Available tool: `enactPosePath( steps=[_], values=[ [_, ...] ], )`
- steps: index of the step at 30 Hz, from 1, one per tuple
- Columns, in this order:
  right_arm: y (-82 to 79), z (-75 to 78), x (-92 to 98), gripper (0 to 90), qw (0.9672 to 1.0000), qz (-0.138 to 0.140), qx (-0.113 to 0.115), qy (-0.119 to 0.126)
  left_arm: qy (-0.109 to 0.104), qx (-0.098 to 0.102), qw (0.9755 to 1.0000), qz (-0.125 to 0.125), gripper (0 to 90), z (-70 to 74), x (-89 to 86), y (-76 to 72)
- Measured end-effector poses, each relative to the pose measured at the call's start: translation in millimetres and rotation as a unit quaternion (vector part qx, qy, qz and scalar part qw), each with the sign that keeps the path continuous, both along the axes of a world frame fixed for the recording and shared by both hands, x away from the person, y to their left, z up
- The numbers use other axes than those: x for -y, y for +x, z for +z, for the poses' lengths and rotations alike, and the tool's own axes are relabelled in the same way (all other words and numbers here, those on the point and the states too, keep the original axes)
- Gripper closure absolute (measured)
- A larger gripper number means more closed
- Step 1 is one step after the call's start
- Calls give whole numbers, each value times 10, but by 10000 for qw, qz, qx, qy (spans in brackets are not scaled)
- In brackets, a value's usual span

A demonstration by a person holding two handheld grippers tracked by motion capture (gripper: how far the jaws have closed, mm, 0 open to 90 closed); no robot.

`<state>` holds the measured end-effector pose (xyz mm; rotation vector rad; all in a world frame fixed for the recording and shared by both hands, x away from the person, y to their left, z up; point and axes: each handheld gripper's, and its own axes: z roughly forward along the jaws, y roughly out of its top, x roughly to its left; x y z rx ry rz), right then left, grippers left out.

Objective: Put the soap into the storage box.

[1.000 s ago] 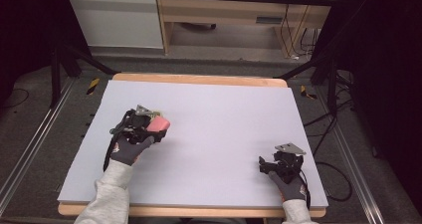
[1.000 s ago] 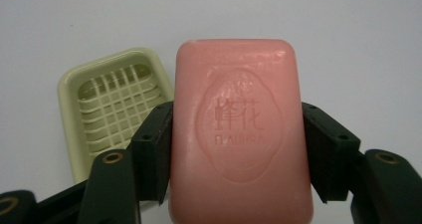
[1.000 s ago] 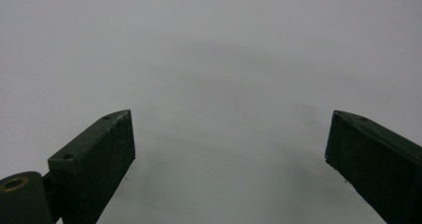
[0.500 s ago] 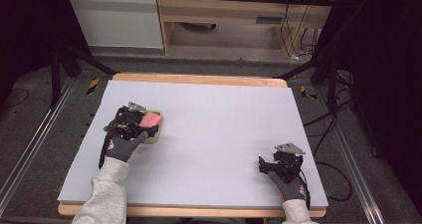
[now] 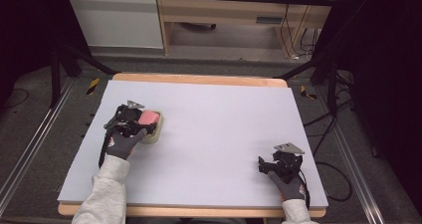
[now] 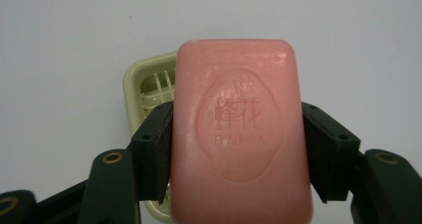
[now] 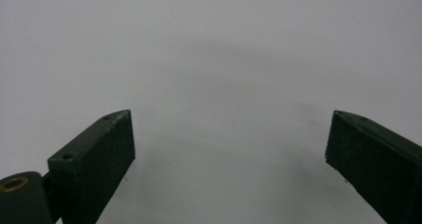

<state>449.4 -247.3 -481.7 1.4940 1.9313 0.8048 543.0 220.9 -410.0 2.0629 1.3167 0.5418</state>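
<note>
A pink bar of soap (image 6: 239,134) with an embossed oval stamp sits clamped between the two black jaws of my left gripper (image 6: 238,154). From the high view the soap (image 5: 148,118) hangs just above a pale green soap dish (image 5: 154,133) on the left part of the table. The slotted dish (image 6: 149,92) lies under the soap, mostly covered by it. Near the front right corner my right gripper (image 5: 271,165) rests on the table, its jaws (image 7: 229,159) wide apart with nothing between them.
A white tabletop (image 5: 224,129) with a wooden rim covers the work area. Behind it stand a wooden shelf unit (image 5: 234,15) and a white cabinet (image 5: 117,17). Cables (image 5: 323,119) trail on the floor at the right.
My left gripper has carried the soap toward the left and slightly farther back, over the soap dish. The right gripper has stayed in place.
</note>
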Motion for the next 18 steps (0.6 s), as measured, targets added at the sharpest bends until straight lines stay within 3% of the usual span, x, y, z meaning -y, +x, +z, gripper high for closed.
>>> enactPosePath(
  steps=[18],
  values=[
    [3, -2, 1, 56, 10000, -10, 4, 25, 0, -47, 9999, 166, 372, -156, -22, 149]
  ],
)
